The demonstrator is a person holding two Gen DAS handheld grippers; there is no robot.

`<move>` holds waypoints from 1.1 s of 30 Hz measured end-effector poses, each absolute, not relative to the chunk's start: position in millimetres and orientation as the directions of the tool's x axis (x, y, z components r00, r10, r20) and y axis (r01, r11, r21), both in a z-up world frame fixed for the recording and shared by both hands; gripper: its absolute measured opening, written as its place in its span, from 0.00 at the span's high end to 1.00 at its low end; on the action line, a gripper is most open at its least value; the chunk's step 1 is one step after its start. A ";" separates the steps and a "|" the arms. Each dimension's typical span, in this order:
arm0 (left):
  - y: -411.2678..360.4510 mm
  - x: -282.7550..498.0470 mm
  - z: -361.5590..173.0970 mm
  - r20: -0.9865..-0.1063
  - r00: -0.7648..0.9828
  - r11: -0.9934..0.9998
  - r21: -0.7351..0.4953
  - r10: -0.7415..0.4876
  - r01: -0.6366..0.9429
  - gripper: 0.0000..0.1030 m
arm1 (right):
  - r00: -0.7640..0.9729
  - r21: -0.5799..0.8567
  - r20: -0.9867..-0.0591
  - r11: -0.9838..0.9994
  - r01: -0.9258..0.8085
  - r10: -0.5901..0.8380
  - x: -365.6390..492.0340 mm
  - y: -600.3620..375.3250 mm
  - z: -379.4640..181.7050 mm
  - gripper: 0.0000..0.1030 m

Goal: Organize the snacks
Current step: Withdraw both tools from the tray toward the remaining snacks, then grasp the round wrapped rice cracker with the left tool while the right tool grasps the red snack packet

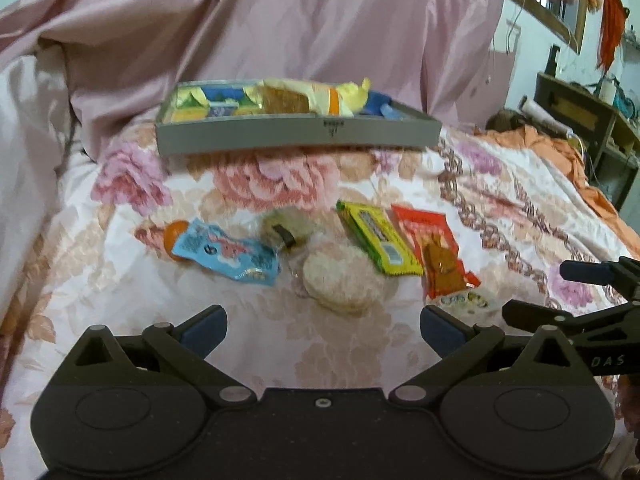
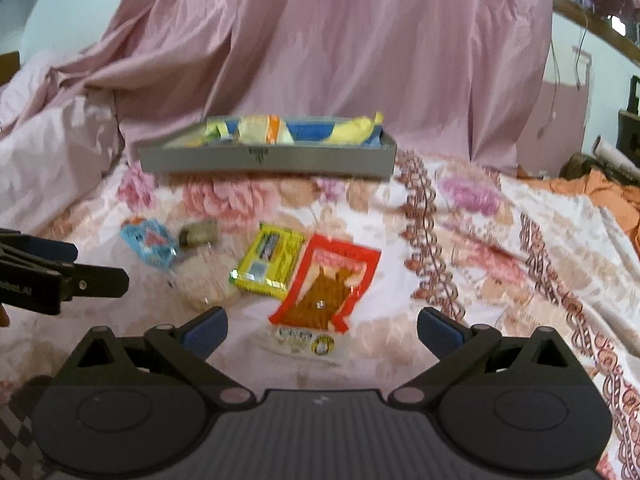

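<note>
A grey tray [image 1: 296, 136] [image 2: 264, 160] at the back of the bed holds several yellow, blue and orange snack packs. Loose on the floral bedspread lie a light blue packet [image 1: 228, 254] [image 2: 150, 242], a clear-wrapped round rice cake [image 1: 340, 280] [image 2: 208, 276], a small pale wrapped snack [image 1: 282, 228] [image 2: 198, 232], a yellow-green packet [image 1: 378, 238] [image 2: 270, 260] and a red packet [image 1: 436, 254] [image 2: 326, 288]. My left gripper [image 1: 323, 330] is open and empty, just short of the rice cake. My right gripper [image 2: 322, 330] is open and empty, just short of the red packet.
Pink satin sheets [image 1: 260, 20] hang behind the tray. An orange cloth [image 1: 560, 148] and a dark wooden shelf unit [image 1: 584, 116] stand at the right. The right gripper shows at the right edge of the left wrist view [image 1: 592, 292]; the left gripper at the left edge of the right wrist view [image 2: 60, 272].
</note>
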State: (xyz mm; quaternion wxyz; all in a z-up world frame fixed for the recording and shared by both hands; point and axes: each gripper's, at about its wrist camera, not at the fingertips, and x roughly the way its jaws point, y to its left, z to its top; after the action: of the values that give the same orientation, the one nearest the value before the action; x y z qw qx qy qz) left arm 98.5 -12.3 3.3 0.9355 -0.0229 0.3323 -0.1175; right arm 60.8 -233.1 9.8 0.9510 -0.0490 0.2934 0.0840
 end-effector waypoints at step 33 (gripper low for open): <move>-50.3 166.5 -30.2 -0.725 0.645 0.923 0.036 -0.240 0.384 0.01 | 0.668 -0.080 -0.740 0.976 -0.201 0.077 160.2 -242.4 -27.2 0.25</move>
State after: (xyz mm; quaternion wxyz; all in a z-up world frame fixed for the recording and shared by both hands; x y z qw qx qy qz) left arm 166.5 -50.3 -30.2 0.9021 0.0935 0.3842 -0.1728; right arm 160.2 -242.4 -27.2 0.9099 -0.0777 0.4003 0.0764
